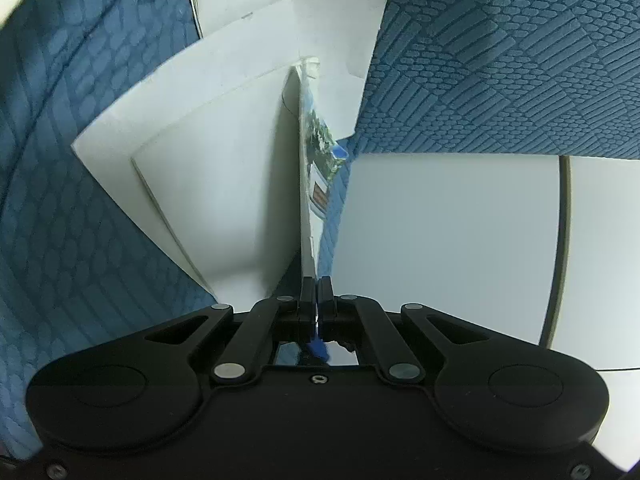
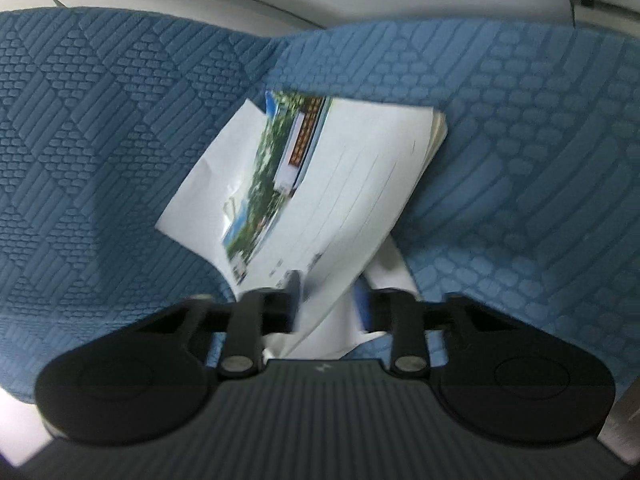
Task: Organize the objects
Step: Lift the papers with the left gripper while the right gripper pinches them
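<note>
The left tongs (image 1: 317, 294) are pinched fully together on the near edge of a thin printed sheet (image 1: 316, 160), which runs straight away from them, standing on edge so that only a sliver of its green and blue picture side shows; held this way the sheet is lifted clear of the others, probably so it can be sorted apart from them. To its left a loose fan of white papers (image 1: 208, 184) lies overlapping on the blue quilted cover (image 1: 500, 60), with more white sheets reaching toward the far side of the cover, none squared to each other. To the right, past the cover's edge, a pale smooth surface (image 1: 440, 240) crossed by a dark curved line fills the near corner. The right tongs (image 2: 326, 300) stand partly apart with the lower edge of the paper bundle (image 2: 340, 184) between them; the picture is blurred there and I cannot tell whether the pads press on it. That bundle rests near the middle of the cover, a lined white page on top, the picture sheet tucked at its left and a thicker pile of edges at its far right corner. Judged from this, the papers are being gathered from both sides into one pile, and the squaring is not yet done
</note>
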### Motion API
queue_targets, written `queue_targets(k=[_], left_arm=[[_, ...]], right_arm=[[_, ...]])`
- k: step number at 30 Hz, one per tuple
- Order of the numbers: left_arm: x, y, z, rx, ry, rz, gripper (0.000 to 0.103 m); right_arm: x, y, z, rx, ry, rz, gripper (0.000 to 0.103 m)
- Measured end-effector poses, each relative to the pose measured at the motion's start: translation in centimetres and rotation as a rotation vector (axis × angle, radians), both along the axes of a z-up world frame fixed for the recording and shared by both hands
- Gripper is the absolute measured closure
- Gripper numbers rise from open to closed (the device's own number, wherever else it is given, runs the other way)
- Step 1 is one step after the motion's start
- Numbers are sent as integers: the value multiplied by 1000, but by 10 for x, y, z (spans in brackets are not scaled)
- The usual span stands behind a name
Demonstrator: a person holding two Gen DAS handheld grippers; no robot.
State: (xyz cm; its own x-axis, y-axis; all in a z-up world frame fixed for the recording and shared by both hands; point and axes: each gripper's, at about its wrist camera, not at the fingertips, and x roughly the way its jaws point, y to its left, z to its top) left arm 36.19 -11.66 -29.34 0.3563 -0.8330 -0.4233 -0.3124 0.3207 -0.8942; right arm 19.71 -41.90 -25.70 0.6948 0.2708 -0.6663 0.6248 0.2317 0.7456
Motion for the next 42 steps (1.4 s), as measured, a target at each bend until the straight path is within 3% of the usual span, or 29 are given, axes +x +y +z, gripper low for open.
queue_targets(k=[3,11,15,19,22,26,31,33,40,41,42], left_arm=[[0,4,2,28,3,11,101],[1,6,-3,27,24,28,71],[1,6,-5,20,28,38,72],[0,7,-7,17,37,55,91],[-1,8,-7,9,31,56,99],[-2,10,-5,10,25,55,101],[-3,15,1,-14,12,64,101],[-3,18,3,-20,8,67,101],[-6,31,10,-41,-5,84,101],[-7,33,11,-42,-7,86,101],[-7,35,12,-38,-11,89,101]], right_arm=[[-1,1,4,-13,-28,11,90],[2,6,12,-22,-90,70,97],[1,17,13,-11,-92,95,97],[-1,20,11,13,-94,87,96],[-1,18,9,41,-106,81,94],[1,17,4,71,-84,74,89],[6,14,-3,110,-76,81,70],[5,10,-4,94,-66,61,68],[-2,-7,-4,36,-20,-45,71],[-2,-8,-4,25,-24,-46,73],[-1,-8,-2,17,-34,-42,87]])
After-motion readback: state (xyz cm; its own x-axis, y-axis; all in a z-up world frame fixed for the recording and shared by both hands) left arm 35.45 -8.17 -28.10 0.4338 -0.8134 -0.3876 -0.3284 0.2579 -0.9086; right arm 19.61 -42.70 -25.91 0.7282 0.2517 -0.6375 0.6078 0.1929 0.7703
